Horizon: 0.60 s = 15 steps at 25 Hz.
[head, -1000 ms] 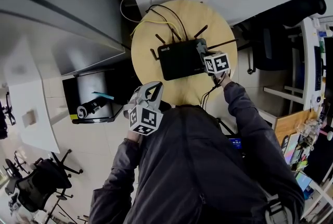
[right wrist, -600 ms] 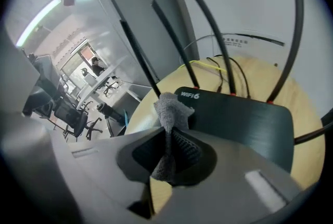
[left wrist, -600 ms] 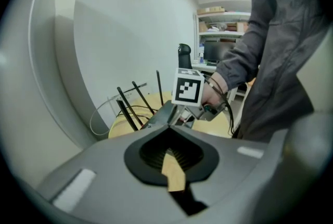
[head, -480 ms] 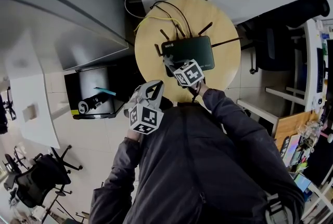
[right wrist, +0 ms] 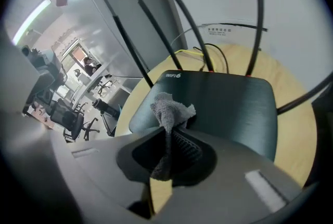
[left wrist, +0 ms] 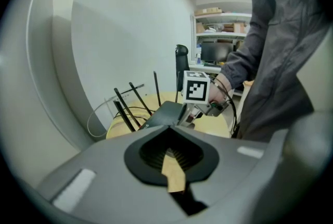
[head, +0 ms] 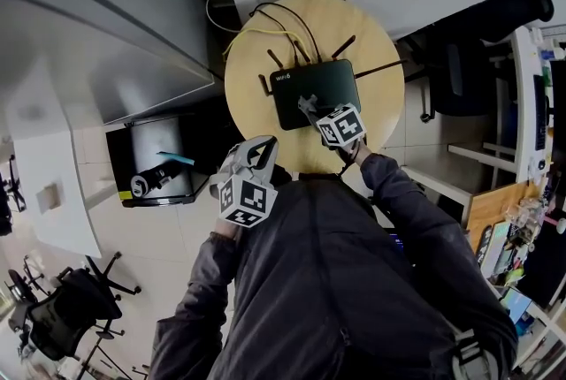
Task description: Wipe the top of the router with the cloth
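- My right gripper (head: 311, 102) sits just above the middle of the head view. My right arm (head: 411, 206) reaches forward to it from the lower right, and its marker cube (head: 341, 125) faces up.
- In the right gripper view, its jaws are pinched together on the cloth (right wrist: 169, 108), which bunches out past the tips.
- My left gripper (head: 259, 154) is held close to my chest, left of centre. My left arm (head: 199, 281) is bent and runs down toward the lower left.
- Its jaws are closed together with nothing between them.
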Tool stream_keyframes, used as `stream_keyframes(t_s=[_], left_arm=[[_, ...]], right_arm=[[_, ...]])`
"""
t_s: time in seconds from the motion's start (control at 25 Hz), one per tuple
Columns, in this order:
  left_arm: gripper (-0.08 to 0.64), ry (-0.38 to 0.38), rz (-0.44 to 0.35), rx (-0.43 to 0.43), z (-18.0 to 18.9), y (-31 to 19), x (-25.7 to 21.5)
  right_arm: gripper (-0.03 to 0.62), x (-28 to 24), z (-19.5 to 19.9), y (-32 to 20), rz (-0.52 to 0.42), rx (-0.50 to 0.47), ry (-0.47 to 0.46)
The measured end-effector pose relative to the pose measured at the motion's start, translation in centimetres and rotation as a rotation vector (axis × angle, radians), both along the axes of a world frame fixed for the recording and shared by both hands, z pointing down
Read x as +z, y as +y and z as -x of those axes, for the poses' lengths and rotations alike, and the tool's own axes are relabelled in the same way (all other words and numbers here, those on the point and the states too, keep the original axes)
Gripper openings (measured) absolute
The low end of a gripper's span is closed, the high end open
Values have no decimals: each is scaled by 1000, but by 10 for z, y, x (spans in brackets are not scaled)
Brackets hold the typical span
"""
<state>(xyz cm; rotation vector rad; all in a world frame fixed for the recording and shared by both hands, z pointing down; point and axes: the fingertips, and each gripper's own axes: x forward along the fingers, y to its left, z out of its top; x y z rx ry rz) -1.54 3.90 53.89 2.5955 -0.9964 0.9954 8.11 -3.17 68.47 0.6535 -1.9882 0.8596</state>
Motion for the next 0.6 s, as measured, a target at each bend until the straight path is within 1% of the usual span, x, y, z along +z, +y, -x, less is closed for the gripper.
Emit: stream_keyframes(t_s=[0.2, 0.36, 0.48, 0.6], left_arm=[[0, 2, 1, 16, -1, -1, 2], [0, 1, 3, 27, -1, 0, 3], [0, 0, 4, 34, -1, 0, 4], [0, 0, 3, 40, -2, 1, 4]], right_arm=[[31, 2, -66, -11, -12, 100, 37], [31, 3, -120, -21, -8, 201, 79], [31, 3, -141, -26, -13, 253, 88], [31, 3, -145, -28, -26, 269, 99]])
